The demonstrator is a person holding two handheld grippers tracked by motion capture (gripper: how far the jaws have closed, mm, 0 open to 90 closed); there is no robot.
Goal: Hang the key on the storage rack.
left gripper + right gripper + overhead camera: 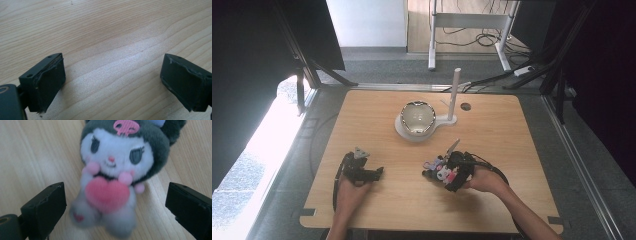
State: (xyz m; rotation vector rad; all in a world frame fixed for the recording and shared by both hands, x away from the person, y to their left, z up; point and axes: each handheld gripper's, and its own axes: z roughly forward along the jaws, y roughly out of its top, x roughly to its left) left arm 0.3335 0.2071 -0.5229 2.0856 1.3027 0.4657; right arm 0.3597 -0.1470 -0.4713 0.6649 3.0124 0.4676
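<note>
The plush [112,177] lay on the tabletop [377,125] at near right, between the spread jaws of the right tongs [116,212], not yet gripped. The left tongs [112,85] rested released over bare wood at near left, holding nothing. Farther off, a bowl [417,117] sat on a white stand [451,119] with a post. By my judgement the pick-up had barely begun: closing, lifting and placing all remained.
</note>
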